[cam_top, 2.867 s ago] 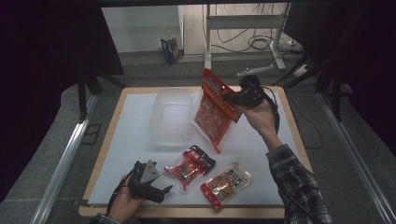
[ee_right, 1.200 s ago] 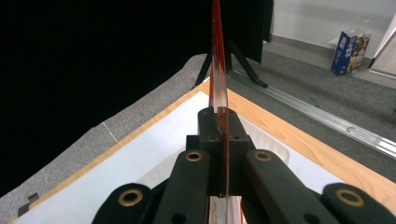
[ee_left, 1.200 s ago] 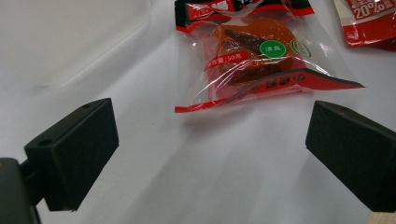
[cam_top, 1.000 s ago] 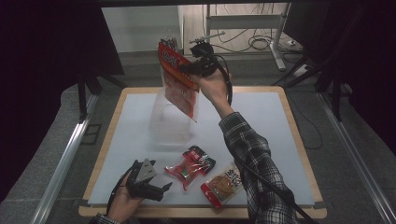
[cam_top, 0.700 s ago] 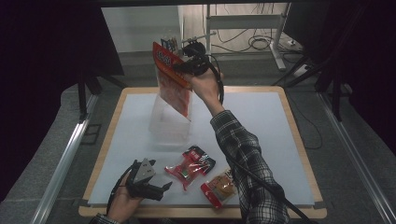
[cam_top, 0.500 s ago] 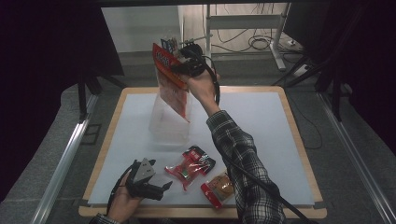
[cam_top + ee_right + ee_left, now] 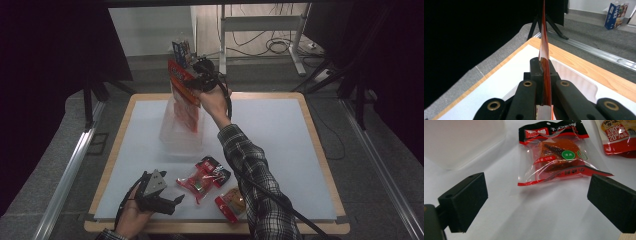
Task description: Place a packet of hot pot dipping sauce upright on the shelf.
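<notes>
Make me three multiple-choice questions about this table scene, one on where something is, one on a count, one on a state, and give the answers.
1. Where is the big red packet?
A. flat on the mat
B. hanging from the right hand-held gripper over the clear tub
C. under the left hand-held gripper

2. How many packets lie on the white mat?
A. two
B. four
C. none

3. How do the left hand-held gripper's jaws stand?
A. shut on a packet
B. shut on nothing
C. open

Answers:
1 B, the high view shows it pinched by its top edge with its lower end in the tub.
2 A, a clear red packet and an orange packet.
3 C, the left gripper view shows a wide gap with bare mat between them.
</notes>
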The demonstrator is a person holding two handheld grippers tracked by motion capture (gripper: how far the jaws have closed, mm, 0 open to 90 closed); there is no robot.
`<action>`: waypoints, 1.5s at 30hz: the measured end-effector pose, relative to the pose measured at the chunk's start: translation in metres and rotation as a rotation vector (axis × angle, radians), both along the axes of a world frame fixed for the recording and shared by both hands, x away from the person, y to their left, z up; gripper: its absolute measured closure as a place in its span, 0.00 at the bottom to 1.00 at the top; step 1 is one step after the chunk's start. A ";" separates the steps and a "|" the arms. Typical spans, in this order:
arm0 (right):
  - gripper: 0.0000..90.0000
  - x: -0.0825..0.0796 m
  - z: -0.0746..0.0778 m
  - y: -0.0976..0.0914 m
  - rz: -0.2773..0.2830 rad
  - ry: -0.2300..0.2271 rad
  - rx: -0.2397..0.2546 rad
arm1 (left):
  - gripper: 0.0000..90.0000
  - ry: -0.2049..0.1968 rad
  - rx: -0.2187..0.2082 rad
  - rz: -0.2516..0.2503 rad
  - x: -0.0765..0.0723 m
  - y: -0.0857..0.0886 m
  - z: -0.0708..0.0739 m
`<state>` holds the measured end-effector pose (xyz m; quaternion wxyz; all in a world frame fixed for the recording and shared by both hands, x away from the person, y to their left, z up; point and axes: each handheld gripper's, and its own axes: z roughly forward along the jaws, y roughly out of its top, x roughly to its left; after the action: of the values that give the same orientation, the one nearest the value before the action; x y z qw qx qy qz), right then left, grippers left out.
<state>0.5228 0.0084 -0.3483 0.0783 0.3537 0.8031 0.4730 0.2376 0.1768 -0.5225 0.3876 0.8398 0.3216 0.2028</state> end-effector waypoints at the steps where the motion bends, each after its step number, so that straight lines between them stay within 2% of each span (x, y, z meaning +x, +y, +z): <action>1: 0.99 0.000 0.000 0.000 -0.007 -0.013 -0.020 | 0.03 0.000 0.001 0.000 0.000 0.000 0.000; 6: 0.99 0.001 -0.010 0.002 -0.010 -0.039 -0.100 | 0.03 0.002 0.009 -0.005 0.000 -0.002 -0.001; 8: 0.99 0.003 -0.019 0.002 -0.010 -0.024 -0.094 | 0.03 0.001 0.012 -0.004 0.000 -0.002 -0.001; 10: 0.99 0.005 -0.021 0.001 -0.020 -0.022 -0.088 | 0.03 0.002 0.010 -0.003 0.000 -0.002 -0.001; 16: 0.97 0.008 -0.024 -0.004 -0.060 -0.057 -0.212 | 0.02 0.003 0.019 -0.005 0.000 -0.003 -0.001; 17: 0.96 0.009 -0.026 -0.006 -0.065 -0.066 -0.227 | 0.02 0.003 0.021 -0.003 0.000 -0.004 -0.001; 19: 0.93 0.010 -0.027 -0.010 -0.064 -0.070 -0.221 | 0.02 0.003 0.022 -0.002 0.000 -0.003 -0.002; 20: 0.91 0.011 -0.026 -0.013 -0.065 -0.065 -0.210 | 0.02 0.003 0.020 0.000 0.001 -0.003 -0.002; 22: 0.79 0.013 -0.024 -0.018 -0.055 -0.060 -0.198 | 0.02 0.004 0.021 0.002 0.001 -0.003 -0.002; 27: 0.41 0.013 -0.021 -0.023 -0.046 -0.095 -0.217 | 0.02 0.003 0.021 0.004 0.001 -0.002 -0.002; 29: 0.30 0.012 -0.023 -0.024 -0.035 -0.103 -0.236 | 0.02 0.000 0.028 0.004 0.001 -0.002 -0.002; 34: 0.13 0.008 -0.024 -0.031 0.002 -0.142 -0.244 | 0.02 0.001 0.036 0.006 0.001 -0.003 -0.003; 39: 0.05 0.005 -0.023 -0.038 0.036 -0.125 -0.245 | 0.02 0.002 0.026 0.006 0.001 -0.002 -0.004; 45: 0.00 -0.003 -0.022 -0.044 0.040 -0.146 -0.253 | 0.02 -0.001 0.010 -0.005 0.001 0.000 -0.003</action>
<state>0.5200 -0.0352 -0.3704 0.1709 0.2894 0.8554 0.3941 0.2390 0.1773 -0.5255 0.3840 0.8424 0.3183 0.2038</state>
